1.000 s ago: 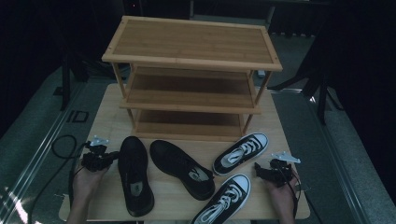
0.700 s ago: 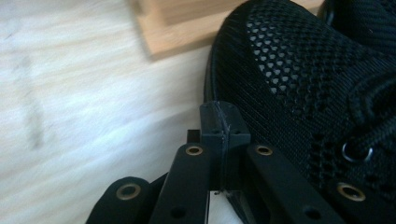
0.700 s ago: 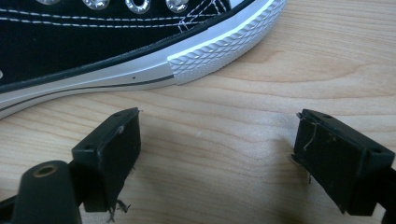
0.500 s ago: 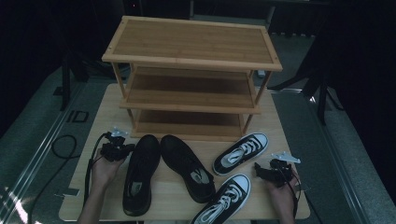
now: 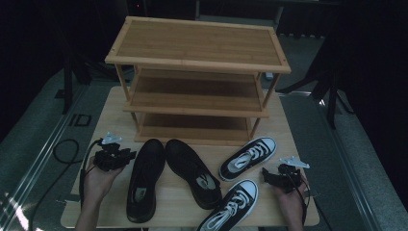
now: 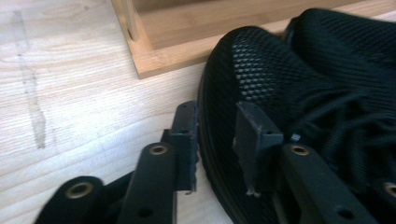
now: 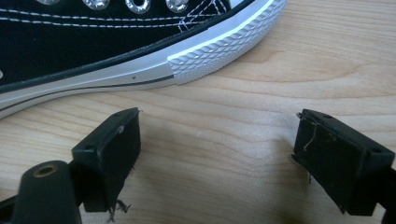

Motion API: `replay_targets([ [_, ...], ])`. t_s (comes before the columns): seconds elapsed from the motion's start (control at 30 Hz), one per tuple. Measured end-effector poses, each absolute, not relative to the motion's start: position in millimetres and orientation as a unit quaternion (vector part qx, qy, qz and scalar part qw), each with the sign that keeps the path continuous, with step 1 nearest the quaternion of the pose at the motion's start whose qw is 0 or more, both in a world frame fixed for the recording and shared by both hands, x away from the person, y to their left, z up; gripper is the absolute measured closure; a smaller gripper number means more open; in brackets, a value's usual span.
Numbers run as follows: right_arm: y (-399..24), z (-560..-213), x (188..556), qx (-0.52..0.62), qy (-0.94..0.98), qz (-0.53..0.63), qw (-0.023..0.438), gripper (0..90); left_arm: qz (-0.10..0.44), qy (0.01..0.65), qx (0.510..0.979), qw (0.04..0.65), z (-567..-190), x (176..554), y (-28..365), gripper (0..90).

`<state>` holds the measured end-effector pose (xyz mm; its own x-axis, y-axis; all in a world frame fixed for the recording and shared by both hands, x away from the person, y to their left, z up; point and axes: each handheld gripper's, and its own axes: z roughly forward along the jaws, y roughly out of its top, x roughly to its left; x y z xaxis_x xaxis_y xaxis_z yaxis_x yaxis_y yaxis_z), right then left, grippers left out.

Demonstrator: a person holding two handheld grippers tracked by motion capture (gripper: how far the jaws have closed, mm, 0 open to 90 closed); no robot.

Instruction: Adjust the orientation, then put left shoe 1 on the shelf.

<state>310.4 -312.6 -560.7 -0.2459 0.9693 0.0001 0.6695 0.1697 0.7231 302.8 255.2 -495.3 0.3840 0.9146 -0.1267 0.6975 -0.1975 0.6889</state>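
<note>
Right now my left gripper [image 5: 126, 157] sits at the left black shoe [image 5: 144, 179], its fingers [image 6: 187, 135] having just been opening, with the shoe's edge between them. That shoe lies on the table [image 5: 115, 120] in front of the 3-tier wooden rack [image 5: 197, 79], beside its mate [image 5: 195, 172]. My right gripper [image 5: 267, 176] has fingers spread over bare table, near 2 sneakers [image 5: 248, 158].

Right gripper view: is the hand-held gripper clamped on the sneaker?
No, the right hand-held gripper has its jaws wide apart over bare table, short of the sneaker.
</note>
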Motion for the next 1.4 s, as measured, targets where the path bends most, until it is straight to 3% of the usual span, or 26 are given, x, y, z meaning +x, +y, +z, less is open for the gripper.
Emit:
replay_targets([
  [0.57,-312.5,-560.6,309.3,0.564,0.726,0.31,0.241,14.5,0.155,0.501,0.77,0.363,-443.8,238.4,238.2,60.5],
  [1.1,-312.5,-560.7,309.2,0.564,0.726,0.31,0.241,14.5,0.127,0.498,0.795,0.324,-452.2,221.9,221.9,64.4],
  [1.4,-312.4,-560.6,309.1,0.565,0.726,0.31,0.241,14.5,0.122,0.507,0.805,0.282,-464.5,227.5,213.0,72.5],
])
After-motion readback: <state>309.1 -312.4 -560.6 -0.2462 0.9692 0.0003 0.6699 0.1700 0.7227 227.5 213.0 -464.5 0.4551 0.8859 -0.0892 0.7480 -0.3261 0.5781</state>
